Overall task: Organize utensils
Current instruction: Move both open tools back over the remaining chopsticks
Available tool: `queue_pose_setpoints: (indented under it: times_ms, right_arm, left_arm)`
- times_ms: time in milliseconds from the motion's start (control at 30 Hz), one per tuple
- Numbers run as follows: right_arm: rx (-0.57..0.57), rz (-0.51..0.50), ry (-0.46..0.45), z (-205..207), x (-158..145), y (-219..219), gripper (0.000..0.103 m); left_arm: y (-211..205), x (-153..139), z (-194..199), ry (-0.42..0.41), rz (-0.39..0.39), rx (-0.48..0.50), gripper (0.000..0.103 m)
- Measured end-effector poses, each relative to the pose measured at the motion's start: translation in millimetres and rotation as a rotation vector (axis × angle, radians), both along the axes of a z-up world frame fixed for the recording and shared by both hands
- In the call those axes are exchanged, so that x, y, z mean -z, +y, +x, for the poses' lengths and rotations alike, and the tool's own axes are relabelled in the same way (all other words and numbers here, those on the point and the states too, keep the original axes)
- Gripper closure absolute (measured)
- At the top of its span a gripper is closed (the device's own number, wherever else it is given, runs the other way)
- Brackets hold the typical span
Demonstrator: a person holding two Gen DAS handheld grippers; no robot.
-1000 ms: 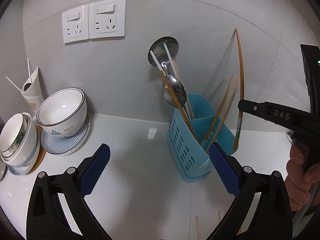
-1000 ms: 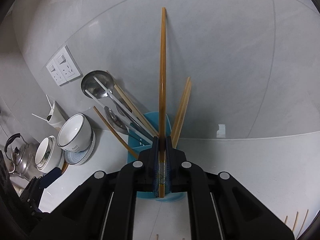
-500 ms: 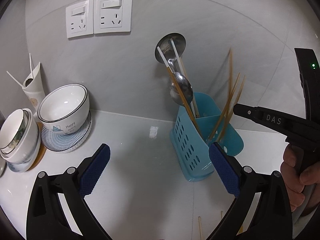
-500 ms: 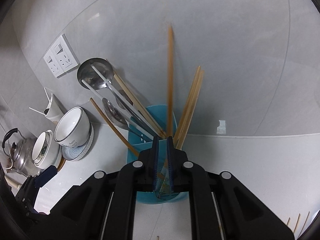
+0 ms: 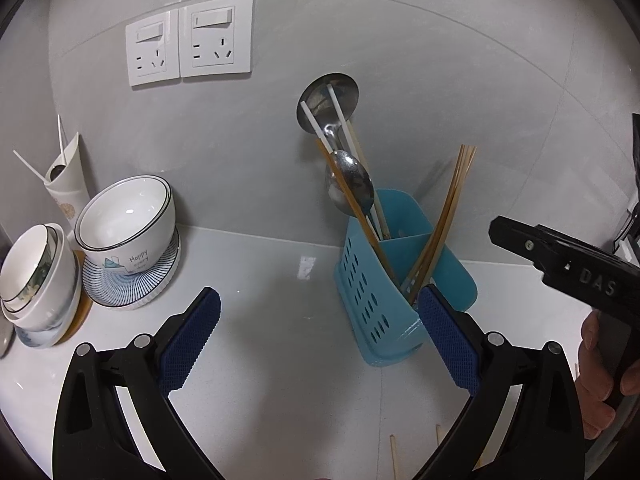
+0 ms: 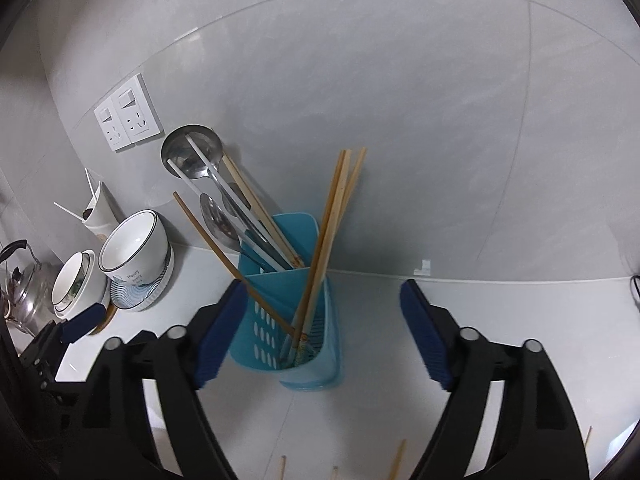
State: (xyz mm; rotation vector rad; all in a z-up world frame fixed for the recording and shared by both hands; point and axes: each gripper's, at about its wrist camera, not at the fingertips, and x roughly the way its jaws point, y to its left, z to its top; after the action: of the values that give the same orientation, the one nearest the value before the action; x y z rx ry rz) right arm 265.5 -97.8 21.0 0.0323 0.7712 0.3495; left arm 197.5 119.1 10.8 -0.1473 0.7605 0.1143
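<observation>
Bamboo chopsticks [image 6: 336, 216] lean in the blue holder [image 6: 292, 320] at centre frame, its near compartment keeping them upright. Right tool [image 6: 320, 320], jaws just opened, stands spread and empty above it; left tool [image 5: 320, 340] is spread too, strays [image 6: 396, 460] waiting on the counter [image 6: 500, 312].

— What's behind it all?
— A pale grey tiled wall [image 6: 400, 100] with thin seams and a double white socket plate [image 5: 190, 40].
— And below?
— A glossy white surface [image 5: 280, 380] meeting the wall, catching soft light from above.
</observation>
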Motion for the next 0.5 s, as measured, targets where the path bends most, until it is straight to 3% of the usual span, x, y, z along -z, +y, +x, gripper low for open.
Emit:
queue_pose_setpoints:
  times_ms: [133, 500]
  right_arm:
    - [0.016, -0.012, -0.015, -11, -3, -12, 0.010]
    - [0.073, -0.084, 0.004, -43, 11, -50, 0.008]
  left_arm:
    - [-4, -1, -2, 0.007, -0.010, 0.007, 0.006]
    - [-19, 4, -20, 0.049, -0.010, 0.033, 0.006]
